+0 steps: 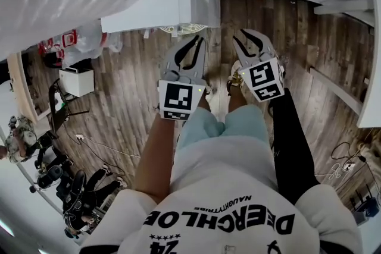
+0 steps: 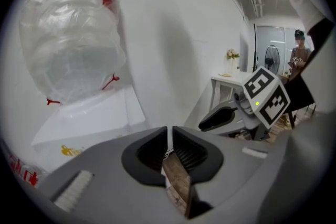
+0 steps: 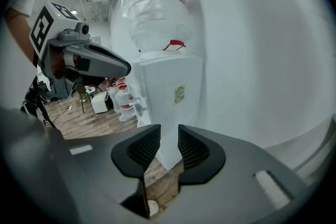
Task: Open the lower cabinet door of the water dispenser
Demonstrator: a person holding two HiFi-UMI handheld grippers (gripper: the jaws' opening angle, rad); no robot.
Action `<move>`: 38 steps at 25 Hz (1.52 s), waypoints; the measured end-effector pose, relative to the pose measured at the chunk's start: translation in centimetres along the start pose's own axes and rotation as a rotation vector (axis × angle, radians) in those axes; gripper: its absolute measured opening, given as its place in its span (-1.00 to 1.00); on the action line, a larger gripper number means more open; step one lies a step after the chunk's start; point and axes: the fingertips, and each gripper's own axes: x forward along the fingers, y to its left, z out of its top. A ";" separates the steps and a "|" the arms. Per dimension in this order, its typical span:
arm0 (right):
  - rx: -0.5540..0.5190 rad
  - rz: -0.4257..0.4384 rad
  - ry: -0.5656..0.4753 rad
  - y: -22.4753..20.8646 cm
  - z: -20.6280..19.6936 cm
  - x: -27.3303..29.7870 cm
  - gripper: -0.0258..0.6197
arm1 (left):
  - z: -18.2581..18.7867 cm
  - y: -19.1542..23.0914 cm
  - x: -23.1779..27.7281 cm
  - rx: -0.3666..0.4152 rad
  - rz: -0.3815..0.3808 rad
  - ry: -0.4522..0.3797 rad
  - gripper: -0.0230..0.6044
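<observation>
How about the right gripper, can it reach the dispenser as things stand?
Probably yes: the right gripper points straight at the dispenser, jaws apart and empty, with only bare floor between them.

— What is between the right gripper's (image 3: 169, 136) jaws?
— Nothing. They stand apart, facing the white dispenser (image 3: 173, 86) beyond, with a bottle (image 3: 157, 8) on top.
— And upper left?
— The left gripper (image 3: 122, 65), over the wood floor (image 3: 89, 118).
</observation>
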 end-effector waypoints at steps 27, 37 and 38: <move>-0.005 0.001 0.150 2.9 -15.4 13.7 -0.54 | -19.4 0.0 9.8 -0.028 -0.079 0.190 -0.75; -0.044 0.022 0.174 3.1 -19.5 17.9 -0.47 | -24.2 0.6 12.2 -0.035 -0.075 0.210 -0.75; -0.054 0.023 0.177 3.2 -19.9 18.2 -0.47 | -24.6 0.6 12.3 -0.035 -0.076 0.213 -0.75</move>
